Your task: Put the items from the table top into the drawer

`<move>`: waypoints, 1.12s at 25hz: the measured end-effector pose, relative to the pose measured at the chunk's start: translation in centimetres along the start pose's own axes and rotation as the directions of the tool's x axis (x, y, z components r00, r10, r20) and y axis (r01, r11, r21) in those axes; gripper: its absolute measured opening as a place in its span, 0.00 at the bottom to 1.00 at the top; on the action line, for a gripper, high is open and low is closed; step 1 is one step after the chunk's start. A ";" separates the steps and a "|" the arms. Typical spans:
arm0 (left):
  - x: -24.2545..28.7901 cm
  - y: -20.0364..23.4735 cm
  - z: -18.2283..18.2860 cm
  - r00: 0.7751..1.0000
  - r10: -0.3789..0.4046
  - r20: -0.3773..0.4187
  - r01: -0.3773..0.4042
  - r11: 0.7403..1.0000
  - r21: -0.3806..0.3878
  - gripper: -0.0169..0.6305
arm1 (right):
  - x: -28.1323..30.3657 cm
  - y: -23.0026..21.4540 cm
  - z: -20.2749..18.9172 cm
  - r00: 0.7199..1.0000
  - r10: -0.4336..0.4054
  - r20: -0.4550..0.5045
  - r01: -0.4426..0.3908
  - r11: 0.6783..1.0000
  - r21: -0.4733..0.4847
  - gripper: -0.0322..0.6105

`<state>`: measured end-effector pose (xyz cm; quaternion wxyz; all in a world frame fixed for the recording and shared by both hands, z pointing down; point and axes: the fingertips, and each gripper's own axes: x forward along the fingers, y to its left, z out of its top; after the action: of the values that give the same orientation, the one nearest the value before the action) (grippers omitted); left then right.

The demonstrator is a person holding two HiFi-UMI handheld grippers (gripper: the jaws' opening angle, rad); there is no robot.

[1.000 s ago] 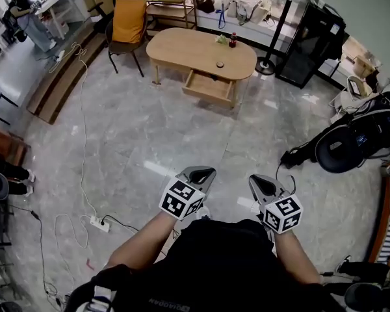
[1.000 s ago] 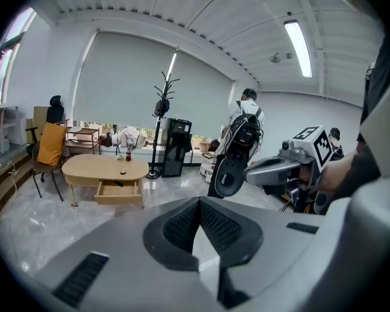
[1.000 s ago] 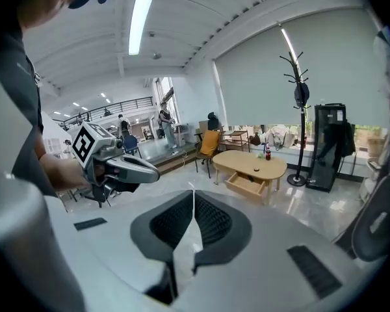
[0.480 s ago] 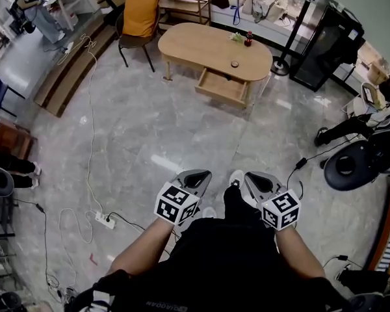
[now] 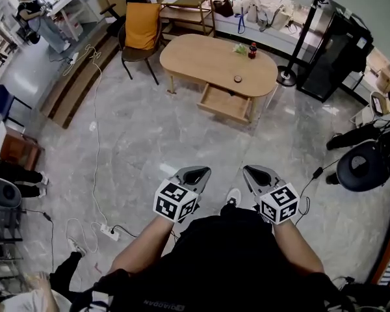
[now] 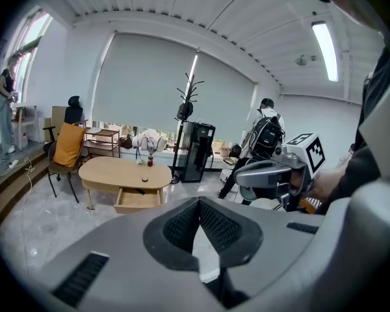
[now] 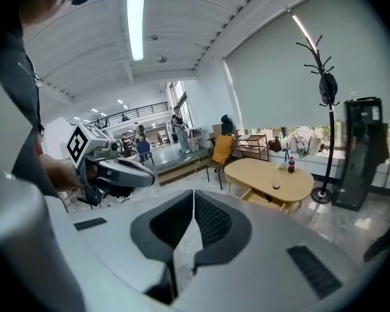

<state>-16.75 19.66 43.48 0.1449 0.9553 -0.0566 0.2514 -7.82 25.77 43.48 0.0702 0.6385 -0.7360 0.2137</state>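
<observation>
Since a second ago the view has swung and the oval wooden table (image 5: 201, 60) has slid a little right and lower in the head view. A white shoe (image 5: 233, 197) now shows between the arms, so the person appears to be walking toward the table.

The left tool (image 5: 196, 173) and right tool (image 5: 255, 172) are held side by side at waist height. Each is clenched with its pads meeting, and nothing is between them.

The task's things lie well away on the table top. A red-capped bottle (image 5: 252, 49) stands near the far edge, beside something green (image 5: 239, 47). A small round dark item (image 5: 237, 78) sits near the front edge, just above the drawer (image 5: 226, 103), which stands pulled out toward the person.

I judge this to be the approach, with no item picked up yet. The next move calls for closing the remaining stretch of floor, releasing one tool, and reaching over the open drawer for the nearest item.

The marble floor between is bare and wide. A white cable and power strip (image 5: 107, 229) trail on the left and a black wheeled chair (image 5: 364, 168) sits on the right. The stand's base (image 5: 286, 78) crowds the table's right end, so a straight line to the drawer front looks safest.
</observation>
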 end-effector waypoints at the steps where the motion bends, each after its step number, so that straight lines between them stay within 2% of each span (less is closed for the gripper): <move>1: 1.0 0.6 1.0 1.000 0.010 0.004 -0.010 1.000 0.000 0.03 | 0.4 -1.3 0.4 1.000 0.000 0.001 0.000 1.000 0.001 0.06; 4: 4.0 1.6 3.8 1.000 0.014 0.007 -0.014 1.000 0.004 0.03 | 1.4 -5.0 1.8 1.000 0.006 0.000 -0.006 1.000 0.003 0.06; 8: 8.4 2.7 5.7 0.999 0.025 -0.026 -0.025 0.999 0.031 0.03 | 2.6 -9.5 3.2 1.000 0.012 0.011 -0.012 1.000 -0.006 0.06; 12: 11.4 3.7 7.6 1.000 0.021 -0.023 -0.020 1.000 0.022 0.03 | 4.5 -12.6 2.8 1.000 0.024 -0.014 -0.023 1.000 0.017 0.06; 15: 12.8 4.7 8.3 0.998 0.017 -0.059 -0.014 0.999 0.040 0.03 | 5.8 -14.3 3.3 0.999 0.032 -0.025 -0.031 0.999 0.030 0.06; 20: 15.0 8.8 9.9 0.996 0.017 -0.092 -0.016 1.000 0.010 0.03 | 8.8 -16.9 4.9 0.999 0.028 -0.041 -0.027 0.999 0.042 0.06; 28: 20.4 17.9 13.8 0.991 -0.074 -0.109 0.078 0.996 0.037 0.03 | 16.9 -20.8 7.6 0.996 -0.047 -0.082 0.050 0.998 0.033 0.06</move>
<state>4.08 -2.29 46.57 0.1377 0.9446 -0.0071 0.2979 10.71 5.35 47.69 0.0939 0.6482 -0.7129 0.2506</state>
